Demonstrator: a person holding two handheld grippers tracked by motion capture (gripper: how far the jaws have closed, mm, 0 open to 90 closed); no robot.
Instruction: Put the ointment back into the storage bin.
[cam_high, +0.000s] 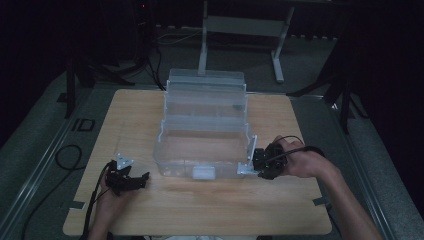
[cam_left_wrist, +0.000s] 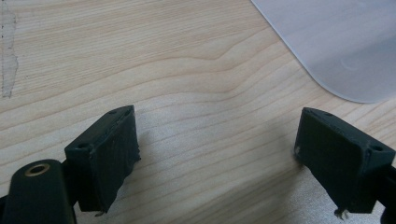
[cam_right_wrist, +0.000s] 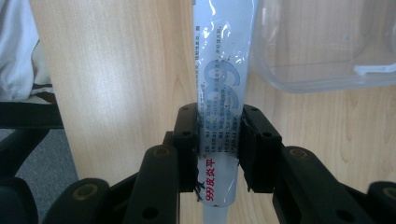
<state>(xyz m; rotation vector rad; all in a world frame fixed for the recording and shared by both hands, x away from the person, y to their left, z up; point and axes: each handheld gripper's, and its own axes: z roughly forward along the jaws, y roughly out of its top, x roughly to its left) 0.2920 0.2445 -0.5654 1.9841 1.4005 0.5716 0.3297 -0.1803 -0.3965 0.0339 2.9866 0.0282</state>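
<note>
White and silvery, the printed soft tube (cam_right_wrist: 219, 107) stands clamped between the right gripper (cam_right_wrist: 219, 144)'s pads, running toward twelve o'clock past the clear plastic tiered box (cam_right_wrist: 327, 46) at two o'clock. The left gripper (cam_left_wrist: 217, 154) gapes wide and empty above the pale wooden table (cam_left_wrist: 187, 70).

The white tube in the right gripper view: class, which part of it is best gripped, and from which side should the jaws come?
Grip the white tube across its flat body near the printed end, as the right gripper does now. The jaws close on its two narrow edges, coming in along its length from that end. Its body is long, thin and flat, so the pads span it easily. The clear plastic box stands beside it.
</note>
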